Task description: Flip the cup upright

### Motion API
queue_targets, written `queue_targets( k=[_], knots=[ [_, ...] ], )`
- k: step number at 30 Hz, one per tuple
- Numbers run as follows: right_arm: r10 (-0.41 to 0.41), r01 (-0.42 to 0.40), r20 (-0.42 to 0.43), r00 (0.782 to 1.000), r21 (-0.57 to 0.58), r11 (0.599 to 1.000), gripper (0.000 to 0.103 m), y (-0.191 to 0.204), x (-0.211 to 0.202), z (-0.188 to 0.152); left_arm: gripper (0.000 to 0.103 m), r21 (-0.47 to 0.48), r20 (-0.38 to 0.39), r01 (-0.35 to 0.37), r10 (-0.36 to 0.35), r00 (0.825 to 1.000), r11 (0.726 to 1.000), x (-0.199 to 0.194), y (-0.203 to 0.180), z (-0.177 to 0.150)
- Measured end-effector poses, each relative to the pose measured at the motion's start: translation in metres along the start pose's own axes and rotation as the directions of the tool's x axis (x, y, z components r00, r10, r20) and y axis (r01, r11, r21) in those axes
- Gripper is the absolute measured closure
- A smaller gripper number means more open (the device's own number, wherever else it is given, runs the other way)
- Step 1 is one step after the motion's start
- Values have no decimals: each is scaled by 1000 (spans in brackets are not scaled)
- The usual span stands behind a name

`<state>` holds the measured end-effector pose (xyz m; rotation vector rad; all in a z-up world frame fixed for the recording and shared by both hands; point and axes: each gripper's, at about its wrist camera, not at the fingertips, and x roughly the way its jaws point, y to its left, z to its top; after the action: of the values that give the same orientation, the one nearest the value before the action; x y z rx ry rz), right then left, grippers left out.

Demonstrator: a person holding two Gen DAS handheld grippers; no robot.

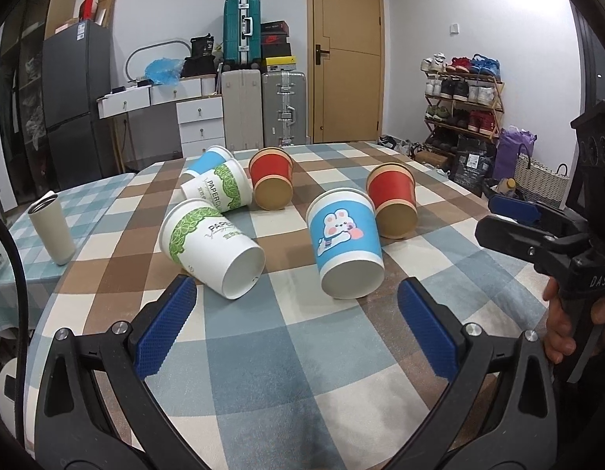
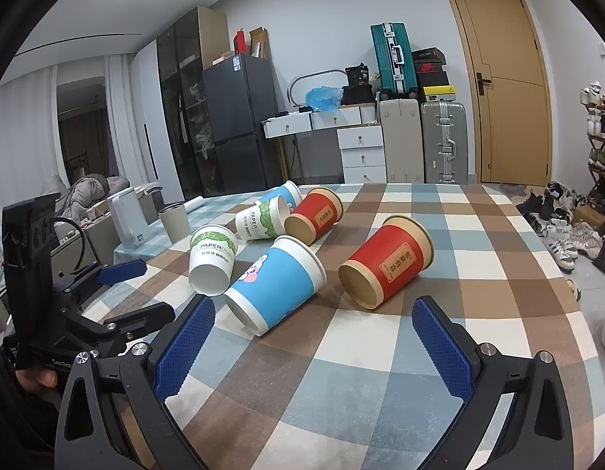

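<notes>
Several paper cups lie on their sides on the checked tablecloth (image 1: 302,352). Nearest the left gripper are a blue bunny cup (image 1: 343,243), also in the right wrist view (image 2: 277,284), and a white cup with green print (image 1: 212,246). A red cup (image 1: 394,205) lies right of the blue one and also shows in the right wrist view (image 2: 388,266). Another red cup (image 1: 271,182), a white cup (image 1: 218,190) and a blue cup (image 1: 206,160) lie behind. My left gripper (image 1: 296,313) is open and empty, just short of the near cups. My right gripper (image 2: 314,325) is open and empty before the blue and red cups.
A beige tumbler (image 1: 51,229) stands upright at the table's left side. The right gripper's body (image 1: 557,243) shows at the right edge of the left wrist view. Suitcases (image 1: 282,107), drawers and a shoe rack (image 1: 463,98) stand beyond the table.
</notes>
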<state>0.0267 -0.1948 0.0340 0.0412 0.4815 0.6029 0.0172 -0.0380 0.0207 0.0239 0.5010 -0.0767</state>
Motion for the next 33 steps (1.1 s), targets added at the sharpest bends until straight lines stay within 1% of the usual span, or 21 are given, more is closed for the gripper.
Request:
queue_targets(
  k=[2,7,10,16,17,20,22,25,28,30,33],
  knots=[
    [4,-4,-4,1000,11,1000,0,-2,0,0,0,1,-9,27,-27,1000,1000,4,-2,4],
    [-7,7,-9,1000,-2,1000,0,0,1,-1,0,11,-48,55,-54,997,998,19,-8,13],
    [-9,9,-9,1000,2,1000,0,-1,2,-1,0,22,-66,55,-54,996,998,30,-12,16],
    [-17,17,-13,1000,31,999,0,-8,3,-1,0,4,-108,71,-70,992,997,53,-16,21],
    [-18,19,-13,1000,36,999,0,-9,3,-1,0,-2,-121,86,-85,989,996,58,-17,22],
    [-17,17,-16,1000,49,999,0,-12,4,-1,0,0,-131,87,-86,988,996,67,-19,23],
    [-17,18,-18,1000,50,999,0,-12,5,-1,0,5,-174,91,-88,981,996,78,-23,24],
    [-16,17,-20,1000,50,999,0,-12,5,-1,1,2,-214,99,-96,972,995,88,-25,24],
    [-15,16,-22,1000,53,998,0,-12,6,-1,1,-3,-228,99,-97,969,995,92,-25,26],
    [-11,13,-20,1000,53,999,0,-12,5,-2,1,1,-227,91,-89,970,996,96,-25,28],
    [-11,12,-19,1000,53,999,0,-12,6,-2,3,4,-224,104,-100,969,995,99,-26,33]
  ],
)
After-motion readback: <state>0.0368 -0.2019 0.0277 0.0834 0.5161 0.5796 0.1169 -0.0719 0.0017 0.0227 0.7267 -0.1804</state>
